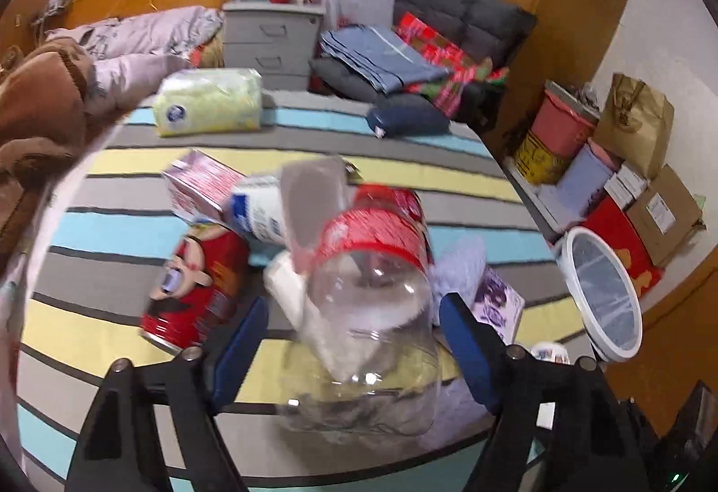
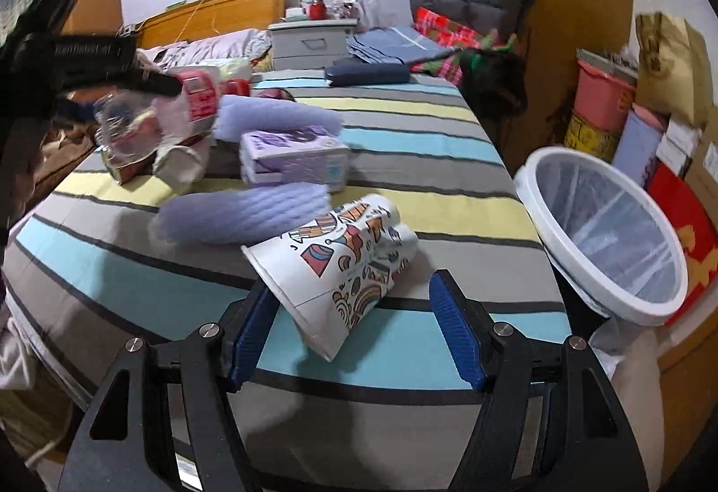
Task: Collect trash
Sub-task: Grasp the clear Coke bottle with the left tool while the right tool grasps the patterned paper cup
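**Bottle between the left jaws, cup waiting under the right**

The clear plastic bottle (image 1: 368, 335) with the red label is sitting base-first between the pads of the left gripper (image 1: 354, 303), above the heap of trash on the striped bed (image 1: 404, 178). The jaws are standing partly open around it: the right-hand pad is lying against the bottle's wall, while a strip of sheet is showing between the other pad and the bottle, so the bottle is not yet being squeezed. The picture is blurred, so the contact is hard to read finely.

The right gripper (image 2: 354, 281) is hanging wide open and gripping nothing, with the printed paper cup (image 2: 341, 263) lying on its side between its jaws.

Around the bottle, a red can (image 1: 197, 290), a pink-and-white carton (image 1: 202, 187) and a wad of white paper are crowding in; a purple box (image 2: 291, 160) is lying nearer the cup. The lined white bin (image 2: 552, 153) is standing off the bed's edge, well apart from the bottle.

Judging from this, the step is securing the bottle. It is thin and slippery, so closing squarely on the ribbed body below the label, gently enough not to crush it, and lifting clear of the paper before swinging toward the bin looks wisest
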Action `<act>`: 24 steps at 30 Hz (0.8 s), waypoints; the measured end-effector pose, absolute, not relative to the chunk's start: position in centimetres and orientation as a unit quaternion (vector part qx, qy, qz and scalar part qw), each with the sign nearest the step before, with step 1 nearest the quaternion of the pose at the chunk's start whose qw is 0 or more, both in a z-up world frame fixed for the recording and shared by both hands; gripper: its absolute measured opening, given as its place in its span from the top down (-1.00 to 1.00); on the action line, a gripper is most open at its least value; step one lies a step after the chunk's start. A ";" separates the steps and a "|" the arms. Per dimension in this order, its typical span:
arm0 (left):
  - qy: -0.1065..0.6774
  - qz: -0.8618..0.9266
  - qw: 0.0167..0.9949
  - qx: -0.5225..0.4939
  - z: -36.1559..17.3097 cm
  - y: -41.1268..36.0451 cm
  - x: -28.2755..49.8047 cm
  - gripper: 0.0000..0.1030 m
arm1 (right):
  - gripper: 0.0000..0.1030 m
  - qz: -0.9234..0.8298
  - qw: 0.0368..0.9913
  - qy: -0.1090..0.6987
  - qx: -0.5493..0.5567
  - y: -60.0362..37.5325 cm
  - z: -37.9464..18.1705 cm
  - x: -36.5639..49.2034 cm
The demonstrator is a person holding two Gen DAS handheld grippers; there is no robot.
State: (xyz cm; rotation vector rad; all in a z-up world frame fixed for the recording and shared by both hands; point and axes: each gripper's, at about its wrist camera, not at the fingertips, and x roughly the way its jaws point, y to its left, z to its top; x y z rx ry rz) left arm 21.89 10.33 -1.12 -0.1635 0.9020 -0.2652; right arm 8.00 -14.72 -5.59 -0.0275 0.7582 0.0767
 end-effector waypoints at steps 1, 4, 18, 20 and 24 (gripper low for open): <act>0.442 -0.134 0.884 -0.075 -1.5 9.8 21.9 -0.37 | -0.36 0.037 0.928 0.371 -0.013 -14.8 -5.6 8.2; 0.451 -0.145 0.877 -0.080 -2.2 8.9 21.3 -0.23 | -0.36 0.030 0.927 0.373 -0.018 -15.3 -5.5 8.2; 0.424 -0.163 0.887 -0.084 -0.9 7.0 20.0 -0.32 | -0.36 0.087 0.916 0.390 0.021 -17.9 -5.5 8.6; 0.426 -0.149 0.889 -0.075 -0.9 7.0 20.5 -0.32 | -0.36 0.103 0.910 0.400 0.042 -18.7 -5.1 8.4; 0.446 -0.160 0.878 -0.070 -2.2 5.9 21.3 -0.32 | -0.36 0.098 0.919 0.381 0.017 -18.2 -4.2 7.2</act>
